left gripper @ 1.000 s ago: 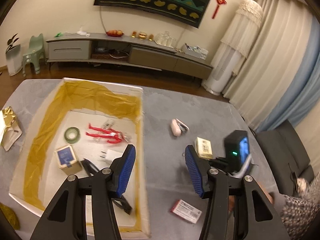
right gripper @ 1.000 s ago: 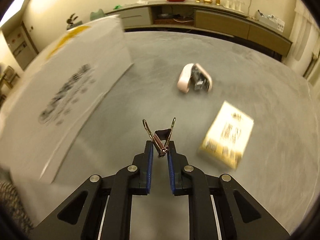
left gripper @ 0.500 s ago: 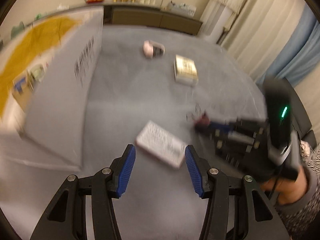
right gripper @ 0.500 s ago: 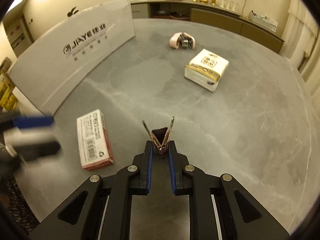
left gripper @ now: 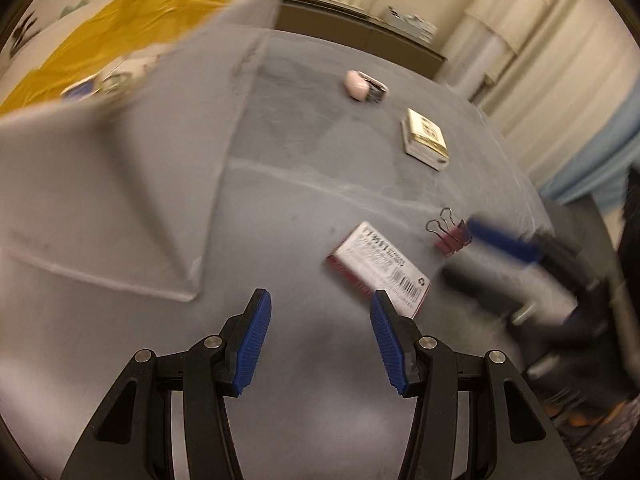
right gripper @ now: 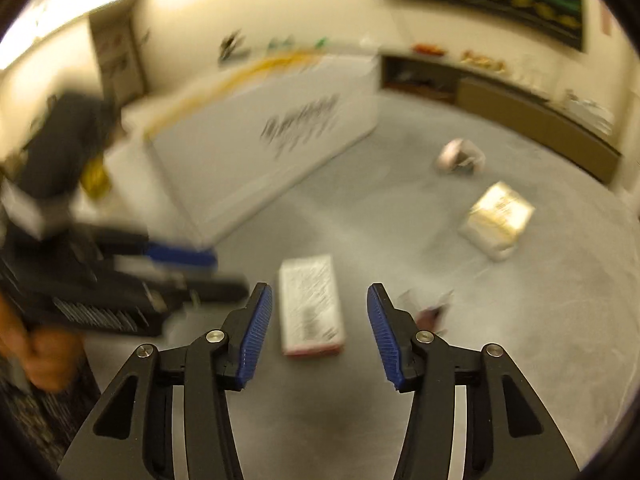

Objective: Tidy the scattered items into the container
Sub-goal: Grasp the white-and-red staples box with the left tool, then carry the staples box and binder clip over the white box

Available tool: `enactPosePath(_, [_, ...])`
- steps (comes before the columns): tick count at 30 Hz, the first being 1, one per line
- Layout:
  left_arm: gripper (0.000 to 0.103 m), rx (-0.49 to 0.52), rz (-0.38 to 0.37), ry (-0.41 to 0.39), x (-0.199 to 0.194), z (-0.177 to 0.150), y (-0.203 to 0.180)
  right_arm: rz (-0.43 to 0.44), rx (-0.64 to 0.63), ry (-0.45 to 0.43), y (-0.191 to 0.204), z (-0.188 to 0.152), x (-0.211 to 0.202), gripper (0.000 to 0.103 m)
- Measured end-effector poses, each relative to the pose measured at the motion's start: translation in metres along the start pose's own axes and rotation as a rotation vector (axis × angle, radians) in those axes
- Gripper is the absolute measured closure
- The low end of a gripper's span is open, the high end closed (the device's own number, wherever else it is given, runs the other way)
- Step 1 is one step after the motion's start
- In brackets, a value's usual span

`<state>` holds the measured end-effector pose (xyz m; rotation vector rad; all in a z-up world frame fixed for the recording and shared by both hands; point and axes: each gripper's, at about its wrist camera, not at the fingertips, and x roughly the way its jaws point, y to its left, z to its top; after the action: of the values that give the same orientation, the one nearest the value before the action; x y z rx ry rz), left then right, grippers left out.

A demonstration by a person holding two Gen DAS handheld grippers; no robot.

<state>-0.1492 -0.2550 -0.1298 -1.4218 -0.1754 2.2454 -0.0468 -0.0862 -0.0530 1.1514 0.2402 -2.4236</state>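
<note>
Left gripper: jaws wide apart, nothing between them, low over the grey table.
Right gripper: jaws equally wide, holding nothing; in the left view it shows only as a blurred shape at the right edge.
Box: the white container stands at the left of the table, its near wall facing the grippers. Yellow lining and a few small items show inside; they are too blurred to name.
Packet: a flat white packet with a red edge and a barcode lies on the table, just ahead and to the right of the left gripper's right finger.
Packet axis: in the left view it runs diagonally, near end lower right. In the right view it lies lengthwise between the jaws, pointing away from the camera.
Clip: a dark red binder clip rests on the table beside the packet, on the side away from the box. In the right view it is a blur by the right finger.
Other items: a pale yellow pack and a pink object lie further out, well apart from both grippers.
Nearer arm: I judge the right better lined up with the packet, whose short width lies across its jaws. The left would need to turn right.
Progress: four items appear to remain outside the box.
</note>
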Motion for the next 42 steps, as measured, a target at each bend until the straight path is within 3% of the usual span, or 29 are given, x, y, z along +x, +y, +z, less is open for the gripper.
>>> enactPosePath(2, [0.05, -0.018, -0.005, -0.011, -0.005, 0.002, 0.004, -0.035, -0.013, 0.043, 0.005, -0.004, 0.016, 0.053])
enactPosePath(3, [0.05, -0.022, -0.01, -0.016, -0.008, 0.002, 0.005, -0.056, 0.019, 0.047, 0.003, -0.004, 0.017, 0.063])
enactPosePath(6, [0.05, -0.026, -0.037, -0.037, -0.017, 0.006, 0.008, -0.074, 0.257, 0.029, -0.014, -0.004, 0.006, 0.063])
enactPosePath(9, [0.05, -0.014, -0.05, -0.041, -0.016, 0.007, 0.004, -0.011, 0.443, -0.006, -0.009, -0.01, 0.0, 0.061])
enactPosePath(11, [0.05, -0.001, -0.049, -0.036, -0.015, 0.006, 0.001, 0.016, 0.429, -0.01, 0.004, -0.015, 0.005, 0.057])
enactPosePath(15, [0.05, 0.034, -0.023, -0.029, -0.011, 0.003, -0.006, -0.008, 0.41, -0.03, 0.001, -0.017, -0.011, 0.057])
enactPosePath(19, [0.05, 0.088, -0.029, -0.022, -0.004, 0.001, -0.019, -0.171, 0.401, -0.145, -0.023, -0.018, -0.052, 0.056])
enactPosePath(22, [0.05, 0.14, -0.02, -0.012, 0.007, -0.002, -0.036, -0.254, 0.354, -0.12, -0.035, -0.016, -0.049, 0.054])
enactPosePath(27, [0.044, 0.21, 0.048, -0.018, 0.031, -0.007, -0.056, -0.154, 0.348, -0.018, -0.051, -0.011, -0.016, 0.054])
enactPosePath(31, [0.043, 0.227, 0.081, -0.049, 0.043, -0.006, -0.059, -0.172, 0.35, 0.008, -0.055, -0.012, -0.002, 0.054])
enactPosePath(32, [0.043, 0.239, 0.09, -0.06, 0.045, -0.006, -0.06, -0.173, 0.361, 0.012, -0.057, -0.012, 0.0, 0.055])
enactPosePath(33, [0.044, 0.247, 0.09, -0.066, 0.045, -0.006, -0.061, -0.175, 0.369, 0.014, -0.06, -0.013, 0.002, 0.069])
enactPosePath(34, [0.054, 0.256, 0.091, -0.069, 0.045, -0.006, -0.062, -0.18, 0.376, 0.019, -0.062, -0.015, 0.003, 0.082])
enactPosePath(35, [0.063, 0.265, 0.099, -0.075, 0.045, -0.007, -0.062, -0.184, 0.379, 0.022, -0.063, -0.016, 0.002, 0.082])
enactPosePath(42, [0.064, 0.224, 0.055, -0.084, 0.037, -0.006, -0.053, -0.181, 0.387, 0.004, -0.064, -0.015, -0.005, 0.083])
